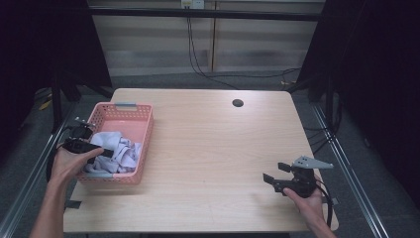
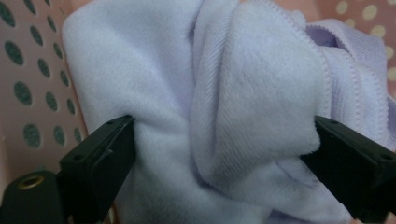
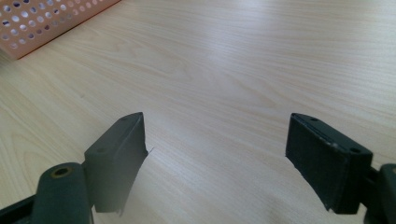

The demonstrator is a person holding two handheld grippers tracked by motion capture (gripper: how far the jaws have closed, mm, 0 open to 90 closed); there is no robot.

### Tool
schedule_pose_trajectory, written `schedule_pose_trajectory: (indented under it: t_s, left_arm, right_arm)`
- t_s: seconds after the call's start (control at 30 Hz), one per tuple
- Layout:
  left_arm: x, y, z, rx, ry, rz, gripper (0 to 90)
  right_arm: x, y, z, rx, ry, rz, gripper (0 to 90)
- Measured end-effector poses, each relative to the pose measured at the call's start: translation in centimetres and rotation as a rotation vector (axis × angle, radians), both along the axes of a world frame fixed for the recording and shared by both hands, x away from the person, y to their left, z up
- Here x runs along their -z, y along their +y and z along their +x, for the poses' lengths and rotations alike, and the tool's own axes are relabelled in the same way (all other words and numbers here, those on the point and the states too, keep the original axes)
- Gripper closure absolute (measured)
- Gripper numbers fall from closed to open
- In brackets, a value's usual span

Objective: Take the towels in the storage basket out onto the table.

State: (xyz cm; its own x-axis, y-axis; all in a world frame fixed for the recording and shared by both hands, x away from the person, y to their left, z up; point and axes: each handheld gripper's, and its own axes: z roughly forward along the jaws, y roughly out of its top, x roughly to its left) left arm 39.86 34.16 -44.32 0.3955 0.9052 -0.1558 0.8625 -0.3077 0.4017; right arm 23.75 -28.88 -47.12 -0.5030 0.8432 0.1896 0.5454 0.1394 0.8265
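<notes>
A pale lilac cloth point(image 1: 119, 148) lies crumpled in a pink perforated basket point(image 1: 130, 110) at the table's left side. My left gripper point(image 1: 106, 152) reaches into the basket from the left, down among the folds. In the left gripper view the jaws of that gripper point(image 2: 224, 130) stand wide apart, with a thick fold of the cloth point(image 2: 252, 84) bulging between them; the pads sit beside the fold without squeezing it. My right gripper point(image 1: 273, 171) rests low over the bare wood near the front right, and in its own view it point(image 3: 217, 126) is open with nothing between the jaws.
The wooden table point(image 1: 208, 144) has a small round cable hole point(image 1: 237, 103) near its far edge. The basket wall point(image 2: 32, 93) stands close on the left of the left gripper. A corner of the basket point(image 3: 42, 23) shows far off at the top left of the right gripper view.
</notes>
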Motion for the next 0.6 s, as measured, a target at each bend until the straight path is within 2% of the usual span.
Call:
schedule_pose_trajectory:
  t_s: [0.1, 0.23, 0.27, 0.3, 0.33, 0.37, 0.5, 0.6]
  left_arm:
    - [0.4, -0.9, 0.8, 0.018, 0.062, 0.015, 0.0]
    - [0.7, -1.8, 1.5, 0.031, 0.081, 0.045, 0.0]
    - [1.0, -2.1, 1.7, 0.046, 0.097, 0.037, 0.0]
    - [1.3, -2.2, 1.9, 0.03, 0.111, 0.029, 0.0]
    - [1.6, -2.4, 2.1, 0.018, 0.132, 0.054, 0.0]
    - [1.7, -2.7, 2.3, 0.03, 0.138, 0.078, 0.0]
    - [1.7, -3.2, 2.1, 0.035, 0.125, 0.114, 0.6]
    - [1.6, -3.4, 1.8, 0.054, 0.105, 0.131, 7.2]
  right_arm:
    - [0.0, 0.1, 0.0, -0.007, 0.0, -0.005, 19.6]
    - [0.1, 0.2, 0.1, -0.015, 0.0, -0.008, 19.6]
    - [0.0, 0.2, 0.0, -0.017, -0.002, -0.006, 19.5]
    - [0.0, 0.3, 0.0, -0.016, -0.004, -0.008, 19.3]
    - [0.0, 0.3, 0.0, -0.016, -0.004, -0.009, 19.9]
    - [0.0, 0.3, 0.0, -0.012, -0.001, -0.011, 21.1]
    - [0.0, 0.3, -0.1, -0.013, -0.001, -0.015, 21.4]
    - [0.0, 0.3, 0.0, -0.014, 0.007, -0.016, 21.4]
